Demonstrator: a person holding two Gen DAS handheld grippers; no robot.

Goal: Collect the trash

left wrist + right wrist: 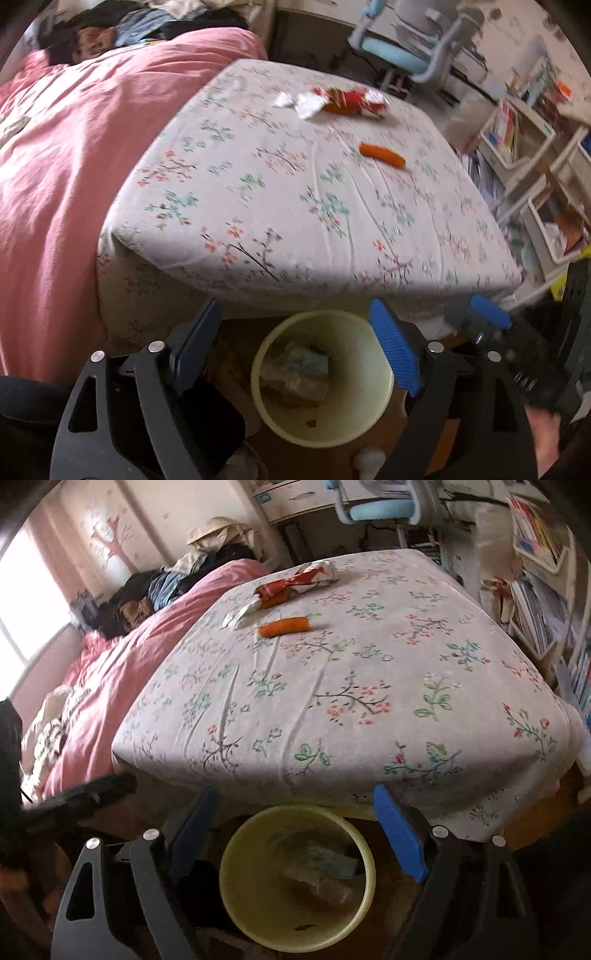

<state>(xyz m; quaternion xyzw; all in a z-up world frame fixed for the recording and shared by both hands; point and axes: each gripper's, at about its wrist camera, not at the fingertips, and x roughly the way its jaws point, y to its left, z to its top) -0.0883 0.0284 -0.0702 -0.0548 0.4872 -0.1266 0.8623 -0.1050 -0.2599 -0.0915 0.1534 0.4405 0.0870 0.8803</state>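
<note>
Beyond the bin point(321, 376), both spread, empty hand-held grippers point(295, 354) point(295, 834) face the bed's point(332, 701) orange stick point(283, 626), lying crosswise.

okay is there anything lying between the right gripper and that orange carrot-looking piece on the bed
Nothing visible does. The right gripper hangs open above the yellow bin at the bed's near edge, and only bare flowered sheet lies between there and the orange piece. The red and white wrappers lie beyond it, not in the path.
</note>
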